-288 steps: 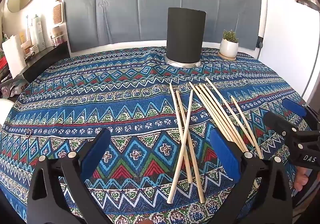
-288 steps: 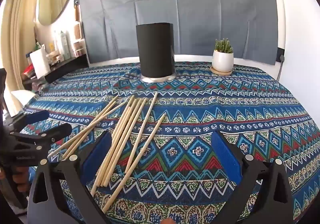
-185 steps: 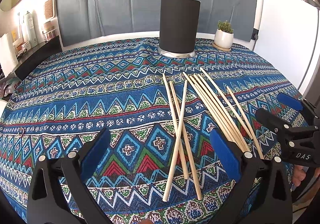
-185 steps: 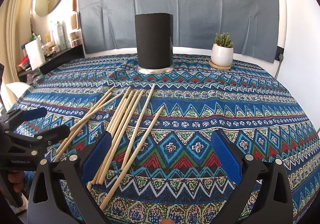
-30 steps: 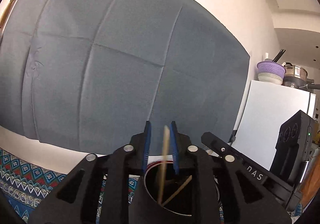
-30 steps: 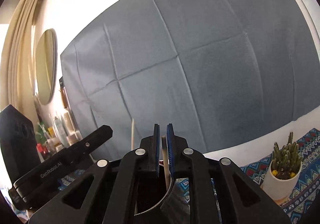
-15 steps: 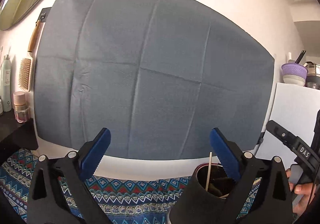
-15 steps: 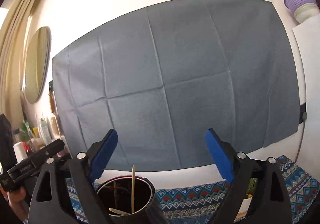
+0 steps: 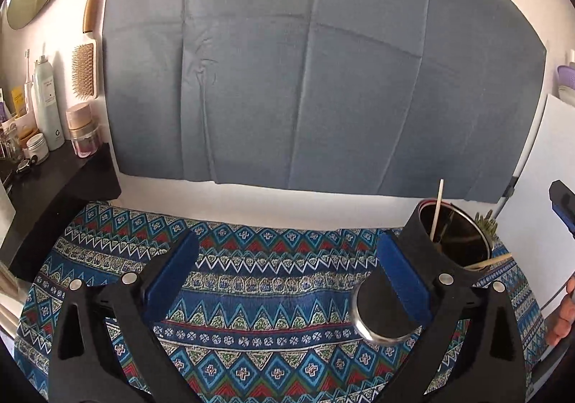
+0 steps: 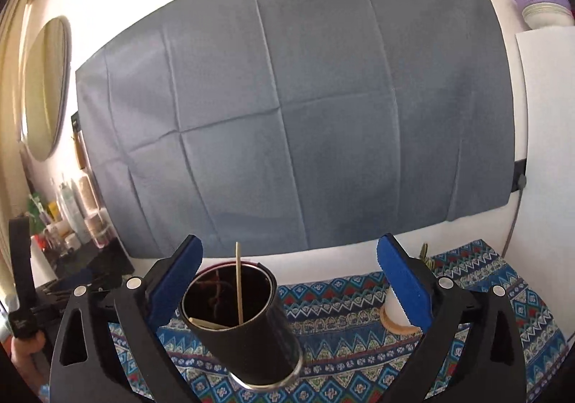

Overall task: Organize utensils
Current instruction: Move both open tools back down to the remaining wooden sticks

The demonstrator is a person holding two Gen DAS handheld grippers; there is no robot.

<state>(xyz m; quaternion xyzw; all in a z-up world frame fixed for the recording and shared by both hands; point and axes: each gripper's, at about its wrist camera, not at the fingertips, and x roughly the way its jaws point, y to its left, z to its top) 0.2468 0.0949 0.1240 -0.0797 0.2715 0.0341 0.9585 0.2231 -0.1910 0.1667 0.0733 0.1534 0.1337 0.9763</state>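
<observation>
A black cylindrical holder (image 10: 248, 334) stands on the patterned tablecloth (image 10: 341, 352). One wooden chopstick (image 10: 238, 280) stands upright in it and another (image 10: 208, 324) leans low inside. My right gripper (image 10: 289, 286) is open and empty above the holder, which sits by its left finger. In the left wrist view the holder (image 9: 424, 259) is at the right, with a chopstick (image 9: 436, 209) upright and another (image 9: 492, 261) poking over the rim. My left gripper (image 9: 287, 273) is open and empty, left of the holder.
A small cactus in a white pot (image 10: 395, 306) stands right of the holder. A grey cloth (image 9: 305, 79) hangs on the back wall. A dark shelf with bottles and jars (image 9: 46, 137) is at the left. A white appliance (image 9: 539, 209) stands at the right.
Both grippers opened and let their chopsticks drop into the holder. Since half a second ago both have tilted down and back, so more of the tablecloth shows.
</observation>
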